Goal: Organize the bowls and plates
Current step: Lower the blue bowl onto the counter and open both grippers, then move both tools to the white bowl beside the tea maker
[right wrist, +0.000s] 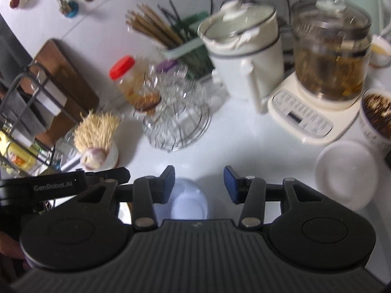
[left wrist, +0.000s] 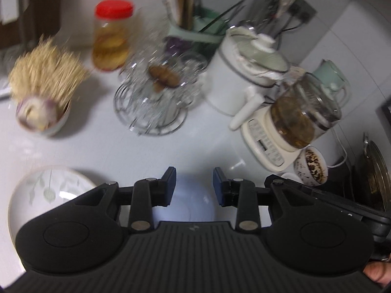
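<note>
Both grippers, left (left wrist: pixel 194 186) and right (right wrist: pixel 199 185), are standing spread and empty above the bowl (right wrist: pixel 189 201); the plate (left wrist: pixel 48 193) is lying nearer the left one.

Open white counter (right wrist: pixel 232 146) runs clear just ahead of the white bowl (right wrist: pixel 189 200). Far side is walled off: toothpick cup (right wrist: pixel 97 141) left, wire glass rack (right wrist: pixel 176 122) middle, white pot (right wrist: pixel 244 56) and glass kettle (right wrist: pixel 330 61) right. White dish (right wrist: pixel 347 173) crowds the near right.

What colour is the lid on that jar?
Red. The jar lid shows best in the left wrist view, above yellowish contents.
</note>
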The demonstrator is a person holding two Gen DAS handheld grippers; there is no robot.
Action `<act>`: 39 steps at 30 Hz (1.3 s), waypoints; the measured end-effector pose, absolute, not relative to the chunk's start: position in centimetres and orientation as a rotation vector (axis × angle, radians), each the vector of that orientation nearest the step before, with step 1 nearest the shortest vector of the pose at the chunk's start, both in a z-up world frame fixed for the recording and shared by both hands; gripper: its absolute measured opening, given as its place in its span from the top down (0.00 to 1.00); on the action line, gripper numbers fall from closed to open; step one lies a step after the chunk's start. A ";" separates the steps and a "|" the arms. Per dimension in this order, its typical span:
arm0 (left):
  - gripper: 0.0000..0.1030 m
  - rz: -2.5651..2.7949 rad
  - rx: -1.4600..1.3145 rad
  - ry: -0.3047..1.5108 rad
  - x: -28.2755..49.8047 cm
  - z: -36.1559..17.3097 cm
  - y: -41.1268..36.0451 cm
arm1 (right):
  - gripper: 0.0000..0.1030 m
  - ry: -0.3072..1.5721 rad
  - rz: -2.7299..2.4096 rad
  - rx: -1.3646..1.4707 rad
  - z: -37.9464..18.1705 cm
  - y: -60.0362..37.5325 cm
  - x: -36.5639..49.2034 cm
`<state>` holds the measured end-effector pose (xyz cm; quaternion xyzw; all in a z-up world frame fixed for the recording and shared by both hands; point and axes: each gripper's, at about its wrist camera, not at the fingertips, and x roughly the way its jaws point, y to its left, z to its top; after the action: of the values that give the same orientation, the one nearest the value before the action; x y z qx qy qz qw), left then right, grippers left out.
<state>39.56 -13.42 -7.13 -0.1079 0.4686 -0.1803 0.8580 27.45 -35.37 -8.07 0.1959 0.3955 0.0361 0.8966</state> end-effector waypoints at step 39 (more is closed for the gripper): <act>0.53 -0.882 -0.002 1.026 44.5 -6.6 -25.8 | 0.54 0.609 -0.406 0.480 -5.4 -42.4 21.9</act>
<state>44.54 -25.81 -6.58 -0.0011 0.4747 -0.4081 0.7798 21.88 -42.38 -5.39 0.2323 0.2947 -0.1966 0.9058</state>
